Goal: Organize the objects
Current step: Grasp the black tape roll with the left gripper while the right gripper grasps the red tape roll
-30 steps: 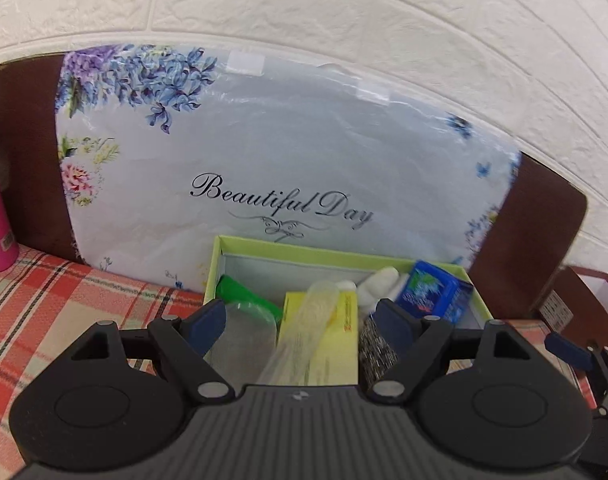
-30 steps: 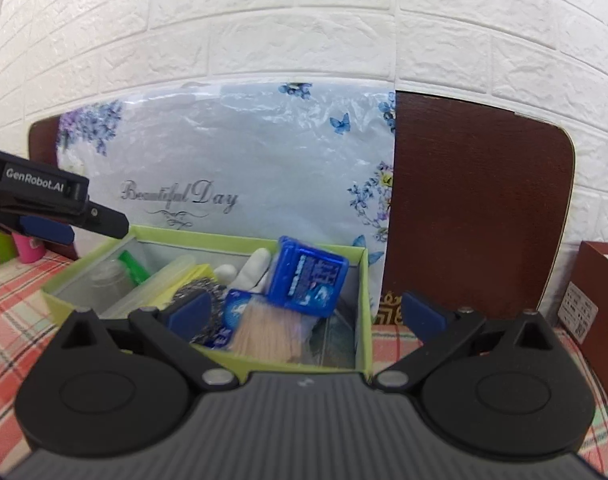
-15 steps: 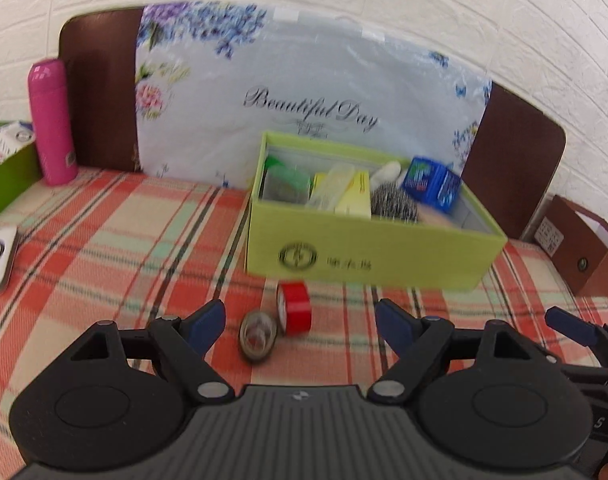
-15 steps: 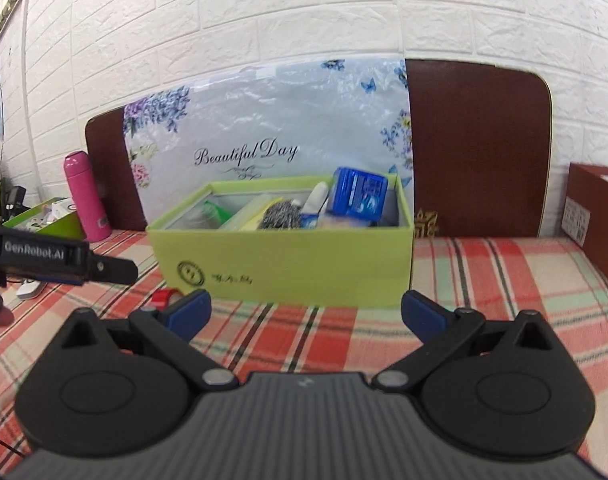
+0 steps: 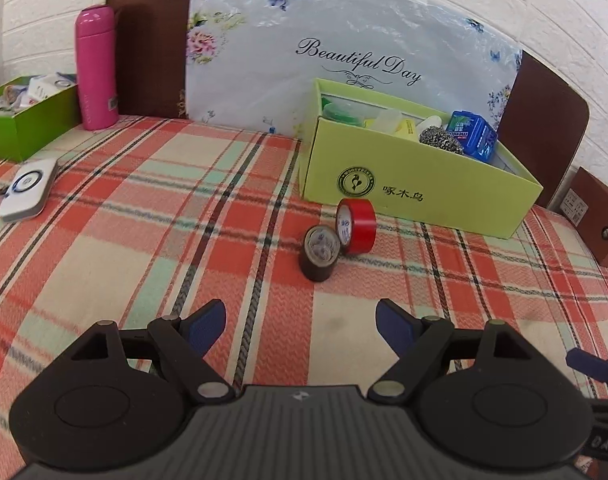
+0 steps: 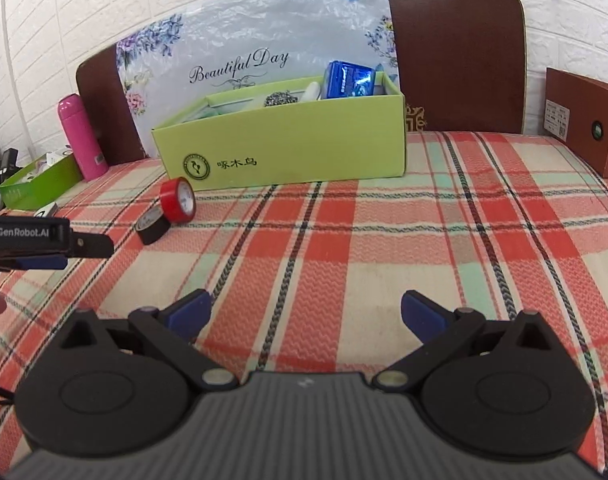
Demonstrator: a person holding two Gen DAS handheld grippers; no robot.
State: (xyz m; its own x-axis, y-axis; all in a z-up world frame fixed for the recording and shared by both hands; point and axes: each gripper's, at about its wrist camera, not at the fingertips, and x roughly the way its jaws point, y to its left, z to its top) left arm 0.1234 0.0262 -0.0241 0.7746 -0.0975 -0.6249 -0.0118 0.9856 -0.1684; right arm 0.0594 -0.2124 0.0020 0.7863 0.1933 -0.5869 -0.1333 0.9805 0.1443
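Observation:
A red tape roll (image 5: 357,225) (image 6: 178,200) and a black tape roll (image 5: 320,254) (image 6: 153,229) stand on edge, touching, on the plaid cloth just in front of the lime-green box (image 5: 416,192) (image 6: 288,152). The box holds a blue packet (image 5: 473,134) (image 6: 348,79), a steel scourer (image 5: 440,141), a green lid and yellow items. My left gripper (image 5: 301,326) is open and empty, low over the cloth, short of the tapes. My right gripper (image 6: 306,312) is open and empty, to their right. The left gripper also shows at the left edge of the right wrist view (image 6: 44,242).
A pink bottle (image 5: 95,68) (image 6: 82,138) and a dark green box (image 5: 22,120) of small items stand at the far left. A white device (image 5: 26,190) lies on the cloth. A brown box (image 6: 584,120) stands at the right. A floral board (image 5: 344,48) leans on the wall.
Both grippers have pulled back and down from over the lime-green box to low over the cloth. The two tape rolls have come into view. Both stay open.

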